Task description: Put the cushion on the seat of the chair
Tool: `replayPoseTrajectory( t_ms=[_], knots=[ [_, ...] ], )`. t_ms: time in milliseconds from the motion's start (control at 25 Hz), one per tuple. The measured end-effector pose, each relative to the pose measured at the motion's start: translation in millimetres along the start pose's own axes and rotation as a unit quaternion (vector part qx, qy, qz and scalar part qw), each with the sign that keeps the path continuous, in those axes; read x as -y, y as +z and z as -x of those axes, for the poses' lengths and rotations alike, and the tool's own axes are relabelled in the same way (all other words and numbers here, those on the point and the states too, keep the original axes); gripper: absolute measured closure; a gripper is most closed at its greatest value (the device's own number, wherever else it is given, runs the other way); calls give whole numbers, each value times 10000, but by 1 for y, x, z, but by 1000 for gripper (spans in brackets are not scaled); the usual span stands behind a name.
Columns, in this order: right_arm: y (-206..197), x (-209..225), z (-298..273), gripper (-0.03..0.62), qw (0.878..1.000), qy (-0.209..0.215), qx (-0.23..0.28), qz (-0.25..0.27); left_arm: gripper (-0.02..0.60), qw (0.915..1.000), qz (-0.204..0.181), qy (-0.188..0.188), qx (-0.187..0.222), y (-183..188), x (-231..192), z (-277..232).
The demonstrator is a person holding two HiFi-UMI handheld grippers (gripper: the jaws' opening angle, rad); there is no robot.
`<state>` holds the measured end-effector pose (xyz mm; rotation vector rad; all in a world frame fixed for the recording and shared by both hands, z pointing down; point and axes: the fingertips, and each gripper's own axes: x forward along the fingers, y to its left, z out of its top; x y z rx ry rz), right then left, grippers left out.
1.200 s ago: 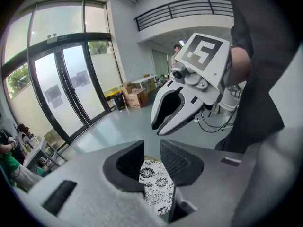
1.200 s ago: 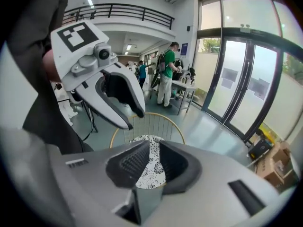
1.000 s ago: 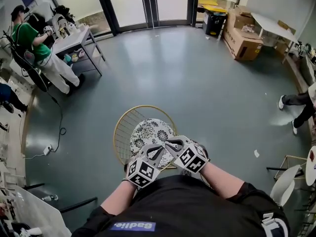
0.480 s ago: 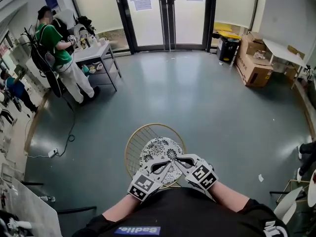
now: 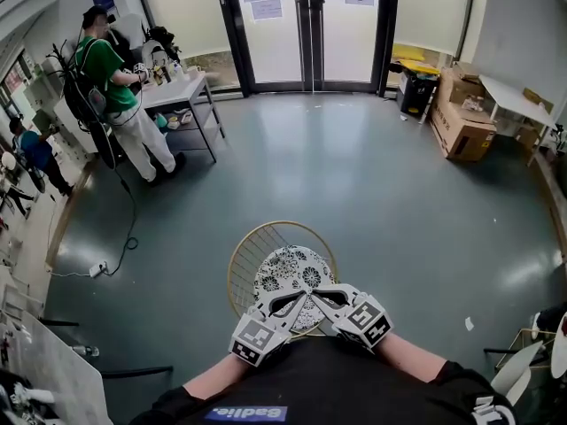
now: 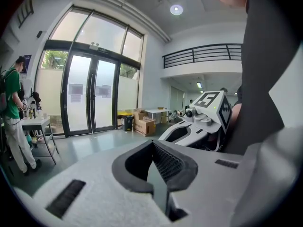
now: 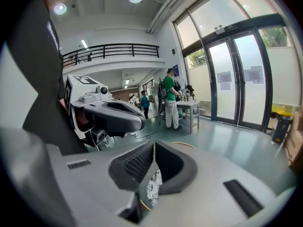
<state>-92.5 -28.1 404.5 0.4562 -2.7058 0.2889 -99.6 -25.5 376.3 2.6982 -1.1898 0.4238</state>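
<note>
The flowery cushion (image 5: 292, 275) lies on the seat of the round gold chair (image 5: 239, 253). The left gripper (image 5: 289, 301) and right gripper (image 5: 330, 297) are by its near edge, jaws closed tight, holding nothing.

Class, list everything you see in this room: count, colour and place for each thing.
chair: one, gold wire, centre floor
cushion: one, black-and-white pattern, on chair seat
boxes: at least two, brown, right wall
table: one, grey, left of doors
doors: two, glass with black frames, far wall
person in green: one, at table
person in blue: one, far left
left gripper: one, white, shut, over cushion's near edge
right gripper: one, white, shut, beside it
</note>
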Motion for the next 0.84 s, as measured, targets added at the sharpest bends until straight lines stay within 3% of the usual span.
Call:
replayPoseTrajectory(
  t_ms=[840],
  knots=[
    [-6,6,-1,557,9999,-36,53,-118,566,9999,19,76,-103,-5,-4,-2]
  ],
)
